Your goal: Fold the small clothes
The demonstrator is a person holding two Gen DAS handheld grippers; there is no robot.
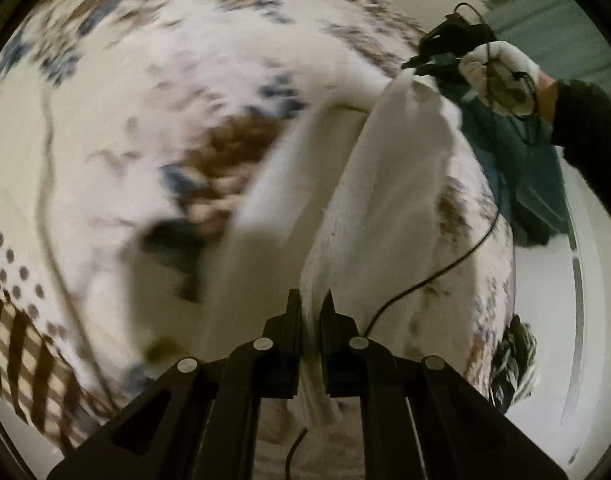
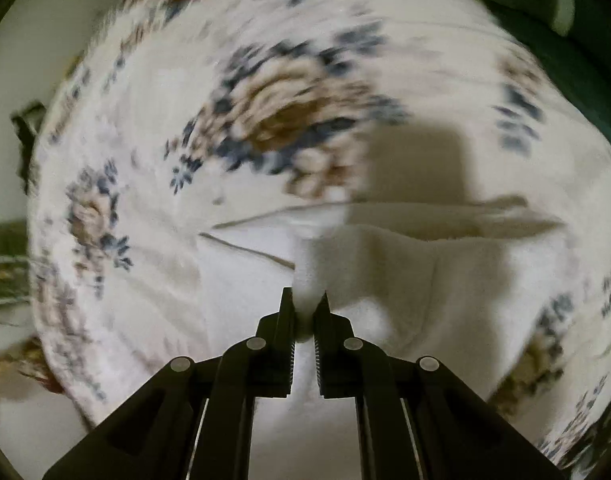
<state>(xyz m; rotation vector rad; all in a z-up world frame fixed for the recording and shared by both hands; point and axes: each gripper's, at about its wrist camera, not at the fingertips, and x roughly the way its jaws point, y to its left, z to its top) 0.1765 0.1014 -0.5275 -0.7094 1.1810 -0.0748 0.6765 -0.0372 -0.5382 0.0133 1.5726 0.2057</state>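
Observation:
A white garment [image 1: 393,184] hangs stretched above a floral bedspread [image 1: 165,80]. My left gripper [image 1: 311,300] is shut on its near edge, and the cloth runs up between the black fingers. At the far upper right my right gripper [image 1: 415,65], in a white-gloved hand [image 1: 501,68], pinches the garment's other corner. In the right wrist view the right gripper [image 2: 307,300] is shut on a fold of the white garment [image 2: 445,280], which drapes below onto the floral bedspread [image 2: 145,140]. Both views are motion-blurred.
A teal cloth [image 1: 521,168] lies on the bed under the gloved hand. A thin black cable [image 1: 445,264] trails across the garment. A striped dark item [image 1: 513,364] sits at the bed's right edge, beside a white surface [image 1: 545,300]. A checked brown cloth [image 1: 21,344] lies at lower left.

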